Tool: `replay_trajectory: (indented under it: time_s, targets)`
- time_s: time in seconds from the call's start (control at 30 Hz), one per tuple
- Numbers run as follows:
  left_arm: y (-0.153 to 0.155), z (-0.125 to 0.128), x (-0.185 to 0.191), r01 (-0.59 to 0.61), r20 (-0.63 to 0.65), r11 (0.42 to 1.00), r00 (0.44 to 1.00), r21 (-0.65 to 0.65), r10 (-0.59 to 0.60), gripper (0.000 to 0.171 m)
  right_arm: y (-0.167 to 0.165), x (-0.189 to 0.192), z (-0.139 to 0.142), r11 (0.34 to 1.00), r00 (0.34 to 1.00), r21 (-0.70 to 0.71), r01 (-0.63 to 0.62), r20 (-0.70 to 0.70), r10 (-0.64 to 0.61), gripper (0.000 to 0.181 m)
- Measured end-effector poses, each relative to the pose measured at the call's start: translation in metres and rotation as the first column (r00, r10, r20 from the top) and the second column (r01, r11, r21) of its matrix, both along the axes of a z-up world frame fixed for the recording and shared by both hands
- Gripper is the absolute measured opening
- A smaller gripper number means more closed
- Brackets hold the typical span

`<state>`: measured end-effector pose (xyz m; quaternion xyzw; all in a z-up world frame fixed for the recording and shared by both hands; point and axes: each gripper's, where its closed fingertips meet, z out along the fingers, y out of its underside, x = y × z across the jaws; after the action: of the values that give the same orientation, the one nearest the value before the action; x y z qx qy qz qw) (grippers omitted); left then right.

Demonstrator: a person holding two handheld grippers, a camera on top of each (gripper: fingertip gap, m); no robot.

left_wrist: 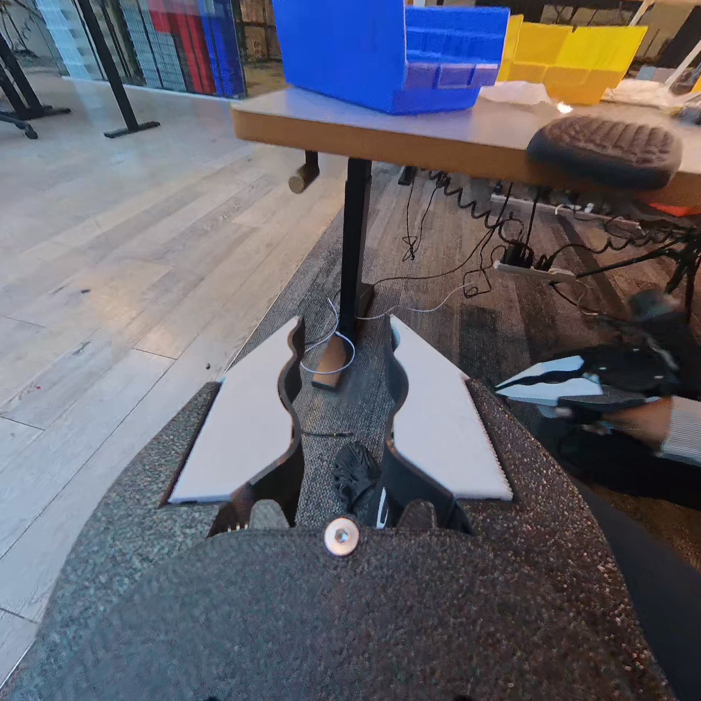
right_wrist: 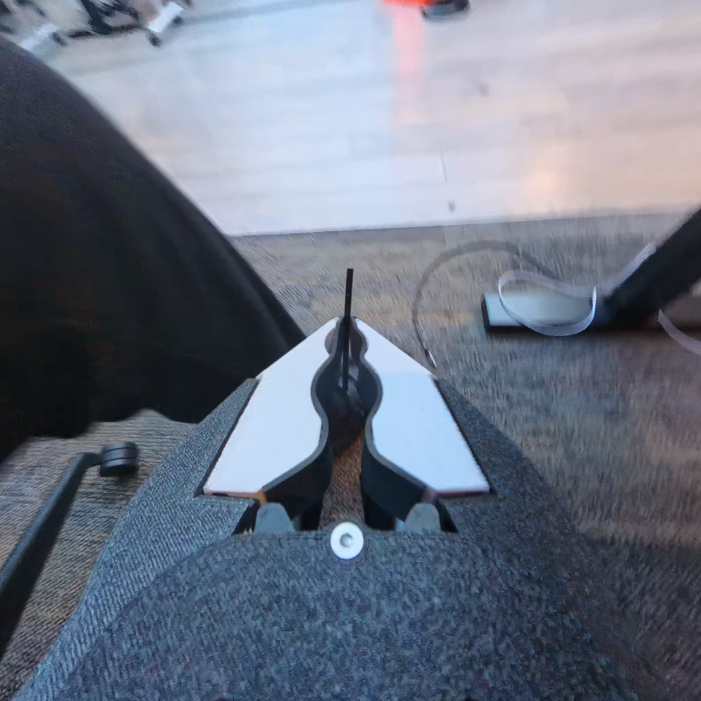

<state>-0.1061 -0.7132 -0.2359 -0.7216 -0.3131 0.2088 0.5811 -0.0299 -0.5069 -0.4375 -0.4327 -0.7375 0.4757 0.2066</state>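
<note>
My right gripper (right_wrist: 347,321) is shut on a thin black rod (right_wrist: 349,292) that sticks out past the fingertips, low over the grey carpet (right_wrist: 531,436). It also shows in the left wrist view (left_wrist: 504,386), held by a hand (left_wrist: 641,421) at the right. My left gripper (left_wrist: 343,326) is open and empty, hanging above the carpet in front of a black table leg (left_wrist: 354,246). A black shoe (left_wrist: 356,474) shows between its fingers. A thin dark wire-like piece (left_wrist: 326,434) lies on the carpet below.
A wooden table (left_wrist: 341,129) carries a blue bin (left_wrist: 371,53) and yellow bins (left_wrist: 576,57). A black stool seat (left_wrist: 607,151) stands at its right. Cables and a power strip (left_wrist: 531,269) lie under it. A black-trousered leg (right_wrist: 113,265) fills the left. A table foot (right_wrist: 538,311) with a white cable lies to the right. There is about 30 cm between the tips of the two grippers.
</note>
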Motion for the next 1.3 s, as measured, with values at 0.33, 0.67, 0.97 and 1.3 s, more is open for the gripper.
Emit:
replay_trajectory:
  time_s: [0.33,0.67,0.97,1.3]
  targets:
    - [-0.021,0.074,0.045,0.014,-0.011,0.996,1.000,0.092,-0.014,0.040,-0.001,0.150,0.305,0.995,0.923,0.071,0.069,-0.384,-0.036,0.001]
    - [-0.045,0.059,0.066,-0.029,0.050,1.000,0.998,0.002,0.029,0.040,0.205,0.238,0.380,0.863,0.793,0.083,0.498,-0.447,-0.414,0.002]
    - [-0.030,-0.033,-0.131,-0.086,0.076,0.994,0.993,-0.073,0.092,0.039,0.267,0.146,0.371,0.799,0.728,0.033,0.601,-0.434,-0.530,0.001]
    - [-0.022,-0.272,-0.413,-0.246,0.330,0.965,0.906,-0.095,0.263,0.032,0.195,-0.072,0.371,0.902,0.812,0.031,0.430,-0.451,-0.372,0.002]
